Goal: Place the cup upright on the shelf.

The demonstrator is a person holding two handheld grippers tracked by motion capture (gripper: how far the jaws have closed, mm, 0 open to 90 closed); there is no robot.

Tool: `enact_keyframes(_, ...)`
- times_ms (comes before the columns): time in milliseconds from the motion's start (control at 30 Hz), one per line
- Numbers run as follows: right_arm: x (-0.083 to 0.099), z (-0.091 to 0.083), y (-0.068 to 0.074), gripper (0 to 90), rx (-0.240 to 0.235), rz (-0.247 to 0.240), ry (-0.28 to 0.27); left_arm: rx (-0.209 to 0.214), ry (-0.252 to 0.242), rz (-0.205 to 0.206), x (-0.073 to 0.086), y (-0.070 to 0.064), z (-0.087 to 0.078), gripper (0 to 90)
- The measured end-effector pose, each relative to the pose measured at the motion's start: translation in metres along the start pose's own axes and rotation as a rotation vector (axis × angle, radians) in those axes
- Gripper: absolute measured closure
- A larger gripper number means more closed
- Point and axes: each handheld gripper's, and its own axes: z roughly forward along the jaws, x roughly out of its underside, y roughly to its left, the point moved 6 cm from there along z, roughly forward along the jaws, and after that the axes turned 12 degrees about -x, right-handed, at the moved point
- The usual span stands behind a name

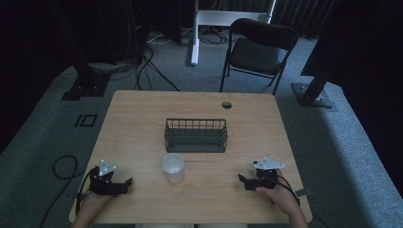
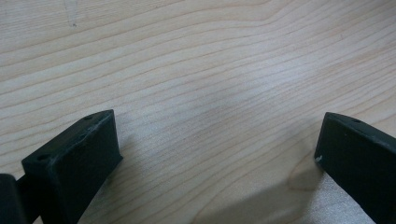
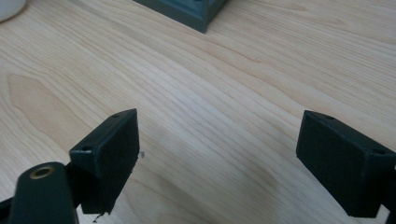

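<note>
Centrally on wooden table (image 1: pixel 142 118): white cup (image 1: pixel 173 167), upright, just in front of dark wire basket (image 1: pixel 196 135). Flanking cup, well apart: left gripper (image 1: pixel 127 182) and right gripper (image 1: pixel 241 179), both w/ jaws spread wide, nothing between.

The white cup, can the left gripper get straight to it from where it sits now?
Probably yes. The left gripper rests open on the table, with bare wood between it and the white cup. The wire basket stands behind the cup, out of the way.
</note>
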Motion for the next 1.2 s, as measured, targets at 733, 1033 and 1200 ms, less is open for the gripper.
enact_keyframes(733,-0.023,0.022,0.026,13.1,-0.087,-0.064,-0.018,0.002,-0.001,0.002,0.0,0.0,0.0,0.1)
enact_keyframes(1033,-0.034,0.036,0.041,13.1,-0.132,-0.103,-0.02,0.002,-0.001,0.002,0.0,0.0,0.0,0.1)
enact_keyframes(1200,-0.036,0.041,0.046,13.1,-0.14,-0.116,-0.015,0.002,-0.001,0.002,0.0,0.0,0.0,0.1)
